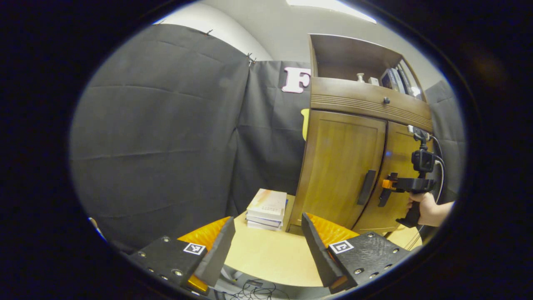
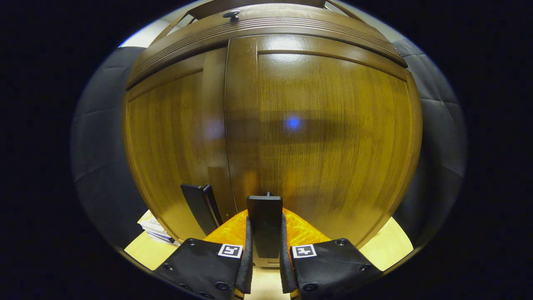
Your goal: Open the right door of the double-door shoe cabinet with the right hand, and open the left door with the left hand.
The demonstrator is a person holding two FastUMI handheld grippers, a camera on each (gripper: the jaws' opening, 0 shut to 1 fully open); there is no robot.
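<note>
1. Left gripper view: the left gripper [image 1: 266,246] hangs with fingers spread wide above the surface [image 1: 270,254], gripping nothing. The shoe cabinet [image 1: 354,166] stands at the surface's far right edge, both doors closed, a stack of books [image 1: 267,209] just beside its left side. A hand [image 1: 429,208] holds the right gripper [image 1: 387,185] at the right door's handle [image 1: 384,196].
2. Right gripper view: the right gripper [image 2: 265,250] pinches the right door handle [image 2: 265,223] between both fingers; the left door handle [image 2: 202,208] stands free.

There are two cabinet doors [image 2: 329,137] and two dark door handles [image 2: 265,225]. One stack of books [image 1: 267,209] lies on one table [image 1: 270,254].
</note>
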